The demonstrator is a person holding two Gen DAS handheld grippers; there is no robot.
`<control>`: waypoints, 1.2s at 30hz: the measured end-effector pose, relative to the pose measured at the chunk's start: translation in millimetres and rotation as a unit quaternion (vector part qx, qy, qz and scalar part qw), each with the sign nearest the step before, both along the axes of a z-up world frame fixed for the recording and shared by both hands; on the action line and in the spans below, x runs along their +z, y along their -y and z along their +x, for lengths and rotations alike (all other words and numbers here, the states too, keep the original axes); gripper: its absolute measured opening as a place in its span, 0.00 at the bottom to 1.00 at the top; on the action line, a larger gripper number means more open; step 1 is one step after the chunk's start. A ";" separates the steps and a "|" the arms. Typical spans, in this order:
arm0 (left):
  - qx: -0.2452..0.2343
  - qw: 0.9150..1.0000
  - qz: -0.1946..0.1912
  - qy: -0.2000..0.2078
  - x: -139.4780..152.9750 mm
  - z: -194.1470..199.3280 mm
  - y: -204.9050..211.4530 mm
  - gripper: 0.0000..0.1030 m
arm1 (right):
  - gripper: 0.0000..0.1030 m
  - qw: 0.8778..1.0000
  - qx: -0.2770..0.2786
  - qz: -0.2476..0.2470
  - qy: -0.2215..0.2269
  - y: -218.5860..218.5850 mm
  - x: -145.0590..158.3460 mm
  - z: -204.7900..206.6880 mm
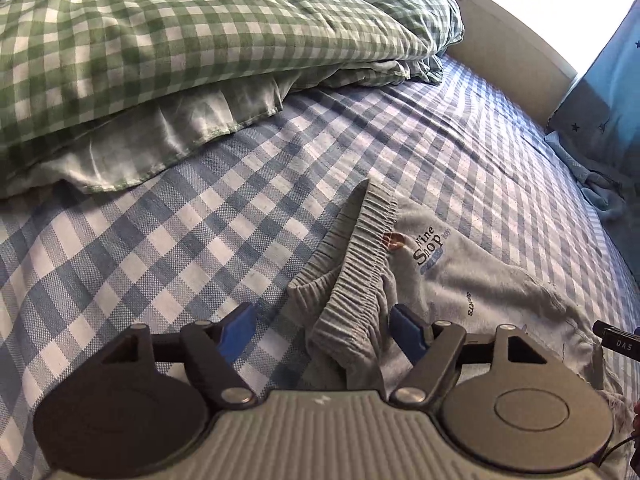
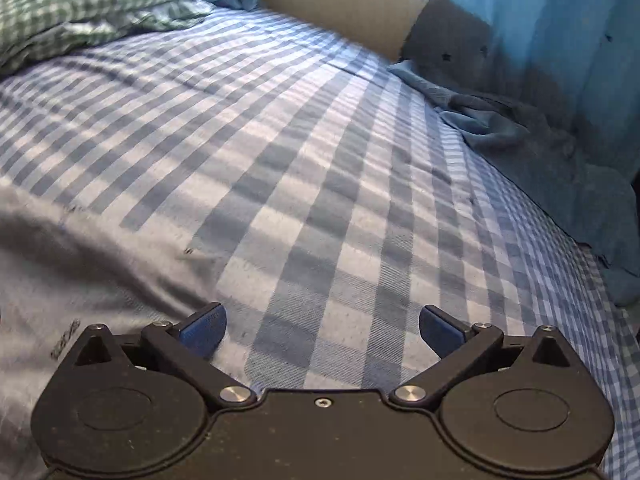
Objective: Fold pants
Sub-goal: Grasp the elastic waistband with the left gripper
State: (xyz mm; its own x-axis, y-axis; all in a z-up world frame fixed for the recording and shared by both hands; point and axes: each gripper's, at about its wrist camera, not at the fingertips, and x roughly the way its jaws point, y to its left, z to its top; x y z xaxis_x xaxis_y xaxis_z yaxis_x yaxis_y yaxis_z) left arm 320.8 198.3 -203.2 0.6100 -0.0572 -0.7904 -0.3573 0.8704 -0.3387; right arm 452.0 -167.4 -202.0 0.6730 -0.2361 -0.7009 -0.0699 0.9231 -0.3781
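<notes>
Checked bedsheet (image 1: 160, 240), one pants (image 1: 480, 280) (grey), two pillows (image 1: 160, 60)

Left gripper (image 1: 324, 330): ribbed grey body, black round arms, blue pads; right gripper (image 2: 323, 330): all-black body, silver screws.

Matt grey knit pants (image 1: 460, 280), seemingly cotton.

The pants (image 1: 432, 280) lie on the bed (image 1: 200, 240), waistband (image 1: 356, 264) bunched between the left tool's (image 1: 324, 332) spread pads, touching neither. Pillows (image 1: 160, 60) are stacked toward the bed's far left corner. The curtain (image 2: 540, 80) drapes onto the right edge. The right tool (image 2: 322, 332) hangs over bare sheet, the pants to its left.
</notes>
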 end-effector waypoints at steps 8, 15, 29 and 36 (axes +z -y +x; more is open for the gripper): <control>0.024 0.997 -0.061 0.036 -10.4 -7.6 -14.7 0.48 | 0.99 0.996 0.034 0.086 0.015 -6.4 32.1 -107.1; 0.035 0.994 -0.095 0.029 -15.7 -3.7 -21.6 0.30 | 0.99 0.992 0.008 0.110 -0.064 -12.3 3.8 -160.9; 0.021 0.995 -0.101 0.009 -16.0 5.0 -24.5 0.37 | 0.99 0.988 -0.011 0.133 -0.077 -5.4 -6.0 -159.4; 0.026 0.996 -0.080 -0.006 -10.3 8.9 -20.0 0.25 | 0.99 0.988 -0.013 0.135 -0.074 -4.5 -6.7 -160.8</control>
